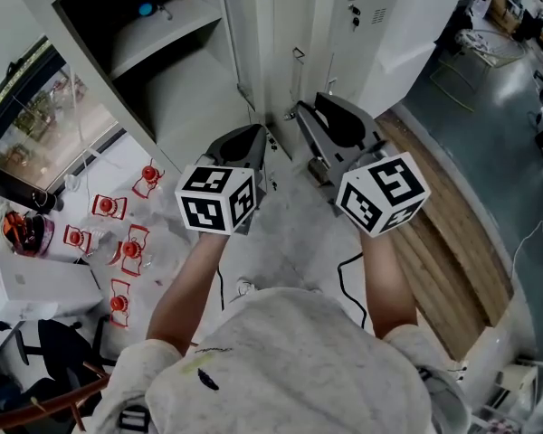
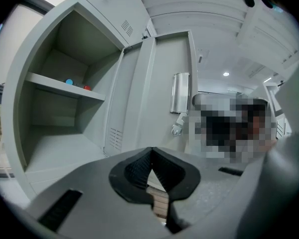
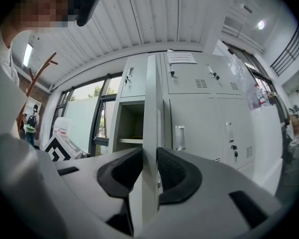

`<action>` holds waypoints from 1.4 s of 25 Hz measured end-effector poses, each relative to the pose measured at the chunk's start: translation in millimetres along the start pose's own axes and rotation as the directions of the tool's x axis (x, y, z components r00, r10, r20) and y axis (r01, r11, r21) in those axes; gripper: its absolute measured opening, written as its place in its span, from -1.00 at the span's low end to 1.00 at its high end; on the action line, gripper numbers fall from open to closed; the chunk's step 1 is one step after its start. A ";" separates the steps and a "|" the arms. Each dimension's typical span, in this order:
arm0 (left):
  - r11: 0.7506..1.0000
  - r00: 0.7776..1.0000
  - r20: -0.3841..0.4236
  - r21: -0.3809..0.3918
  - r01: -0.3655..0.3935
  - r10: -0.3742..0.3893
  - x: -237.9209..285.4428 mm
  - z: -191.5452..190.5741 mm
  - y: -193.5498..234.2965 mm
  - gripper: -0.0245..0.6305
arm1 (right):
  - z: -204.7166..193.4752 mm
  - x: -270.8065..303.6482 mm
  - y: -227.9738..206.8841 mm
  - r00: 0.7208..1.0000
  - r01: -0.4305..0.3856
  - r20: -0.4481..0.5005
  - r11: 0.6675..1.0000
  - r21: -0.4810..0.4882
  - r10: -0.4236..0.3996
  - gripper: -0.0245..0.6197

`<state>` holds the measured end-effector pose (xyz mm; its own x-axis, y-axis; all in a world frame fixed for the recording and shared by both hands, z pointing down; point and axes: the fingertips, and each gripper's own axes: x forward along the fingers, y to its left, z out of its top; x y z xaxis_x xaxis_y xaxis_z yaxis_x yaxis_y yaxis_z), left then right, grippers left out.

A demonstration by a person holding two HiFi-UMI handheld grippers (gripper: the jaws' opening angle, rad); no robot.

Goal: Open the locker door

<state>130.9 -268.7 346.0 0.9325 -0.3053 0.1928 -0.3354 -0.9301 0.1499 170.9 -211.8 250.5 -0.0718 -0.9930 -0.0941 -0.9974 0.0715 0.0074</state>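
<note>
Straight ahead, a bank of grey lockers [image 3: 204, 108], with 1 compartment [image 2: 60, 128] standing open at the left and crossed by 1 shelf [image 2: 50, 85]. Swung out from that bank and seen edge-on, the locker door [image 3: 150, 108], a tall pale strip running up the middle of the right gripper view. Lower in the head view, left forearm [image 1: 188, 278] and right forearm [image 1: 386, 283], both bare, reaching forward side by side, each ending behind a marker cube. Right gripper [image 3: 150, 158] held about level and clamped on the door's free edge, with 1 black pad against each face. Left gripper [image 2: 152, 153] tipped slightly downward just beside it, aimed towards the open compartment, jaws together at the tips with nothing between them. On the shelf, 2 small items, 1 blue [image 2: 69, 81] and 1 red [image 2: 86, 87], too small to identify. Scattered on the pale floor [image 1: 299, 233] at the left, several red-and-white objects [image 1: 127, 247].
</note>
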 end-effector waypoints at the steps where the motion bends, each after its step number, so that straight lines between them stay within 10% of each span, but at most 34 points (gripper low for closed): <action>1: 1.000 1.000 -0.001 0.000 0.001 -0.001 1.2 -0.2 0.1 -0.91 | -0.2 -0.8 -4.9 1.000 0.015 0.000 1.000 0.002 -0.015 -0.66; 35: 1.000 1.000 -0.011 0.009 0.005 -0.005 25.6 3.5 -3.2 -0.91 | -2.3 -8.3 -112.2 0.969 0.244 0.021 0.968 0.067 -0.246 -0.65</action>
<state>156.3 -274.3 347.0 0.9326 -0.2986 0.2029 -0.3298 -0.9332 0.1425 283.4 -211.7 252.7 0.1753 -0.9779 -0.1139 -0.9826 -0.1666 -0.0822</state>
